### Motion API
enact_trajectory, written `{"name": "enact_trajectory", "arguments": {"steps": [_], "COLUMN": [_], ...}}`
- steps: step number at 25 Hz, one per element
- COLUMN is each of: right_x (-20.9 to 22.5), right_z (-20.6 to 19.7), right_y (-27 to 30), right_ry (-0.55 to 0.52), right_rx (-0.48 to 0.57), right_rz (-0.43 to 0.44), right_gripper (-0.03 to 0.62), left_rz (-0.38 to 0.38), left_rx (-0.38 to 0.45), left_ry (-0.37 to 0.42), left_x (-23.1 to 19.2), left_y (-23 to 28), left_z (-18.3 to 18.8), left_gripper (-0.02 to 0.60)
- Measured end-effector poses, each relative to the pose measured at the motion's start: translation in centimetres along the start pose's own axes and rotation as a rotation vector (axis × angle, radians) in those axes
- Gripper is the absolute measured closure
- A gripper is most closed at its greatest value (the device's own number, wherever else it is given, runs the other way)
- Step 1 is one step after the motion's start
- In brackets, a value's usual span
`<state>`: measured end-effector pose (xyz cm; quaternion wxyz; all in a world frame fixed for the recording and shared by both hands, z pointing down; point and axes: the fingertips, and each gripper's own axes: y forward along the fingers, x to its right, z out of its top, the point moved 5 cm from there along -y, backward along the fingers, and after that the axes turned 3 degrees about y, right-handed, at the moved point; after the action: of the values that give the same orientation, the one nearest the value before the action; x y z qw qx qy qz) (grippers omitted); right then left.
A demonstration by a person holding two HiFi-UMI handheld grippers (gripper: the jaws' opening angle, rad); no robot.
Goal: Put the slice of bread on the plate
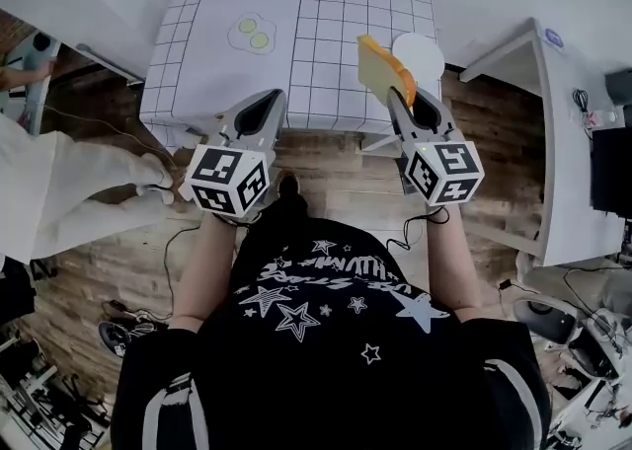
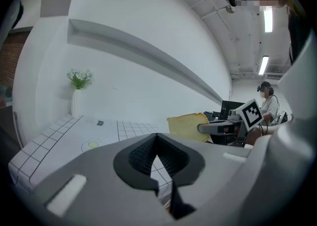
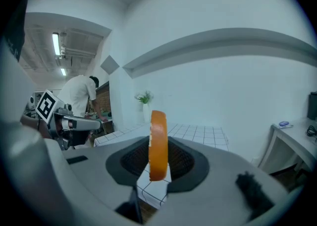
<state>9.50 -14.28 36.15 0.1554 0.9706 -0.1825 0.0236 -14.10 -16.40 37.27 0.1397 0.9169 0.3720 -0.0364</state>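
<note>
the slice of bread (image 1: 378,67) is being gripped on edge by the narrowed jaws of the right gripper (image 1: 399,93), over the gridded table (image 1: 326,4) and just beside the white plate (image 1: 420,53). the left gripper (image 1: 265,109) is being held with jaws together, empty. the black shirt (image 1: 326,339) is showing stars and lettering too warped to be read.

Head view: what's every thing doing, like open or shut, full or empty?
Slice of bread: standing on edge, gripped in the right gripper.
Right gripper: shut on the slice of bread.
Left gripper: shut, holding nothing.
Plate: empty, flat on the table.
Fried egg: lying flat on the table.
</note>
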Motion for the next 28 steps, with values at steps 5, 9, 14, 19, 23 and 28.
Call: {"name": "enact_trajectory", "arguments": {"steps": [5,9,14,19,23,28], "right_x": [-0.1,0.0,0.2,1.2,3.4,5.5], "right_z": [1.6,2.5,2.1,2.6,2.5,2.1], "right_y": [4.3,6.9,8.2,8.9,8.9,7.9], "right_ry": [0.000,0.001,0.007,0.021,0.043,0.052], "right_rx": [-0.009,-0.028,-0.043,-0.058,-0.080,-0.071], "right_rz": [-0.014,-0.034,-0.090,-0.183,-0.251,-0.281], "right_gripper": [0.497,0.497,0.497,0.497,0.497,0.497], "left_rz": [-0.017,-0.040,-0.093,-0.171,-0.205,-0.232], "left_rx": [-0.009,-0.022,-0.033,-0.057,-0.071,-0.084], "left_ry": [-0.010,-0.026,-0.037,-0.066,-0.073,-0.056], "left_x": [-4.3,-7.2,-9.0,-10.6,-10.8,-9.1], "left_y": [2.7,4.8,6.4,9.5,11.6,12.8], "left_z": [1.3,2.0,1.5,1.3,1.6,1.3], "left_gripper": [0.572,0.572,0.572,0.572,0.572,0.572]}}
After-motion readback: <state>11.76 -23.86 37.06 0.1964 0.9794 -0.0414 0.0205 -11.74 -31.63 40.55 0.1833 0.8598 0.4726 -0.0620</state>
